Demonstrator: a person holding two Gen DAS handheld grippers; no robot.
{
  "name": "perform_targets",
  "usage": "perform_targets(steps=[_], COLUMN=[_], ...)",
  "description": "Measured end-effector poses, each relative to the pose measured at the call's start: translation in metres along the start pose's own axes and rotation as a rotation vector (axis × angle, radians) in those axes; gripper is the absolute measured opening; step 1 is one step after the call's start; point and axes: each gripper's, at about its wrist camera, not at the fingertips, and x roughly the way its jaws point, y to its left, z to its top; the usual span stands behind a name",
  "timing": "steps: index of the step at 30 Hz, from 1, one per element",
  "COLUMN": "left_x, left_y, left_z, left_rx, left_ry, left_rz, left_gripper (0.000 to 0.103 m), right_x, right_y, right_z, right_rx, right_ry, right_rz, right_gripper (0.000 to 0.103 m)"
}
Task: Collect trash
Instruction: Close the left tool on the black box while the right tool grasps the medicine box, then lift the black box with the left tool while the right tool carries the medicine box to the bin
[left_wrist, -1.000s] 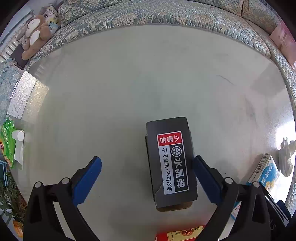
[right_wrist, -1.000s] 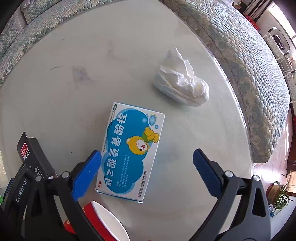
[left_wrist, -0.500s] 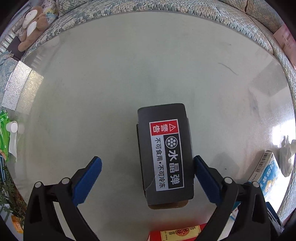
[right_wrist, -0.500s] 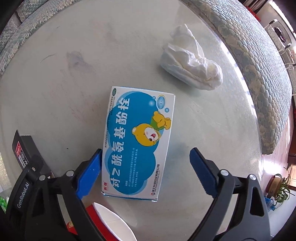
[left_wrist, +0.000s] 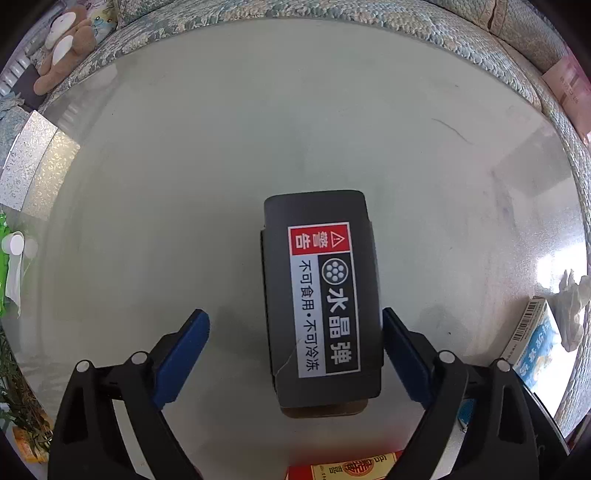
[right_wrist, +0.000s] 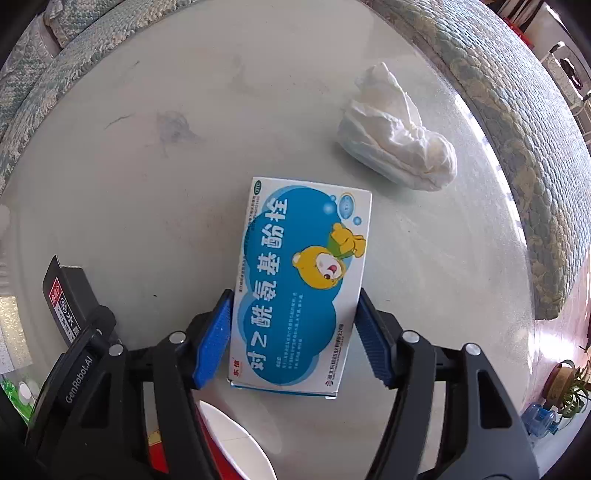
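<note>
Blue pads of the right hand-held gripper (right_wrist: 293, 334) press against both long sides of a blue-and-white medicine box (right_wrist: 299, 284), which lies flat on the pale round counter (right_wrist: 184, 92); the grip looks clenched on the box. A crumpled white tissue (right_wrist: 397, 146) lies on the counter near the box's far end, apart from it. The left hand-held gripper (left_wrist: 295, 350) is spread wide around a black box (left_wrist: 321, 295) with a red-and-white warning label. Its right pad touches or nearly touches the black box's side, while the left pad stands well apart. A red packet (left_wrist: 351, 467) shows at the bottom edge, just beside the black box.
</note>
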Motion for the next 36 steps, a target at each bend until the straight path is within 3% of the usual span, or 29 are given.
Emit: perform_targets(steps=[4,6,8,25,36], left_x=[-0.004,-0.007,-0.010,-0.008,-0.020], left_y=[-0.005,-0.009,-0.014,0.006,0.035], left_z=[-0.001,-0.001,-0.002,-0.010,-0.015], left_rx=[0.012,0.019,0.033,-0.012,-0.050], left_ry=[-0.018,-0.023,-0.030,-0.058,-0.084], left_rz=[-0.030,-0.057,-0.058,-0.065,-0.075], left_gripper=[0.074,0.058,0.053,0.052,0.052], right_x=[0.000,-0.001,-0.002,-0.008,-0.040], right_y=[-0.002,-0.003,-0.005,-0.005,0.006], right_z=[0.001,-0.001,-0.002,-0.011,-0.022], right_rx=[-0.008,0.000,0.003,0.028,-0.062], right_ry=[-0.008,-0.010,-0.015,-0.052,-0.125], right_rz=[0.005,0.006,0.007,0.012,0.042], right_gripper=[0.062,0.062,0.062,0.062,0.062])
